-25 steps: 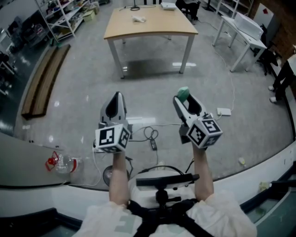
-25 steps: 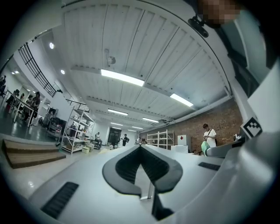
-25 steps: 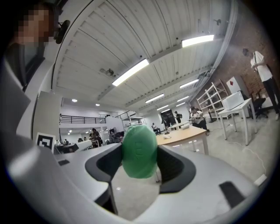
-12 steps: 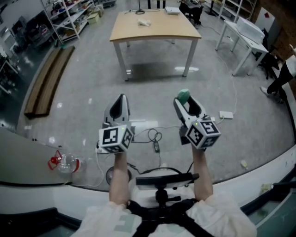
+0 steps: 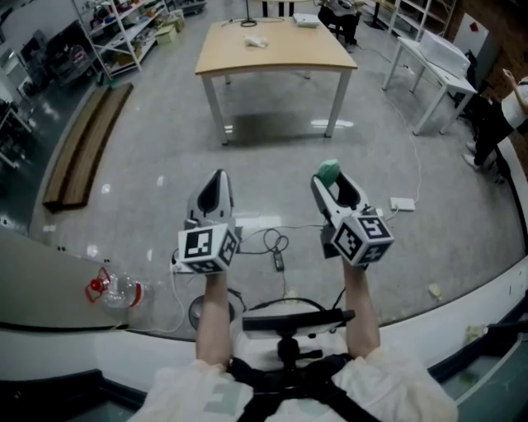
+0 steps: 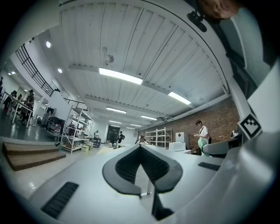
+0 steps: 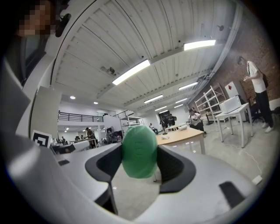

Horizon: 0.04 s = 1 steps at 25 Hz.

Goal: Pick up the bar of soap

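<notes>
A green oval bar of soap (image 7: 139,151) sits clamped between the jaws of my right gripper (image 7: 140,157); in the head view the soap (image 5: 328,171) shows as a green lump at the tip of that gripper (image 5: 330,177), held in the air above the floor. My left gripper (image 5: 216,183) hangs level beside it, about a hand's width to the left. In the left gripper view its jaws (image 6: 141,151) meet at the tips with nothing between them.
A wooden table (image 5: 276,45) stands ahead with a small white object (image 5: 256,39) on top. Cables and a power strip (image 5: 272,243) lie on the floor below the grippers. White tables (image 5: 437,58) stand at right, shelving (image 5: 124,25) at left, a person (image 5: 499,115) at far right.
The view shifted slightly, so the table sits a little farther off than a second ago. Both grippers keep the same pose, the soap still held in the right one.
</notes>
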Available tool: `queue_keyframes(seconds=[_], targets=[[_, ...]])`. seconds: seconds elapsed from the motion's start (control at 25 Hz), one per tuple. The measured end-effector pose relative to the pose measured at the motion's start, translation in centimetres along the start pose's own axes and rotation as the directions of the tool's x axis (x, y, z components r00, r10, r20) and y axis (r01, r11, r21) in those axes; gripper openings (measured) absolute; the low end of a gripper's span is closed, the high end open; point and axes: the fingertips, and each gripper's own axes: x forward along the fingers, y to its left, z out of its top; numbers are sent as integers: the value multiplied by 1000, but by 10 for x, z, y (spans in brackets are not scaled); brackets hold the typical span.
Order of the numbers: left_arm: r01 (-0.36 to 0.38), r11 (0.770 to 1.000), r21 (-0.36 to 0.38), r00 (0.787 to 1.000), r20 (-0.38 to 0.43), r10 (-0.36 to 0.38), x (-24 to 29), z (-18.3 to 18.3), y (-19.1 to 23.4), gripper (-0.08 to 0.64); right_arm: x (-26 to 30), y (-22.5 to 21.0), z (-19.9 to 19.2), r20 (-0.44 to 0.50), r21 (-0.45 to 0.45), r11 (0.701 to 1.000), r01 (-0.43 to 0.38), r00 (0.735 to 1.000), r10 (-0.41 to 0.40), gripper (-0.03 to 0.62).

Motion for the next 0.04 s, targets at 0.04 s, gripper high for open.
queue_keyframes(seconds=[0.04], targets=[[-1,1000,0,1000,1,1,0,0,0,5,0,-1,1,1,-3,1000,1,1000,-1,259]])
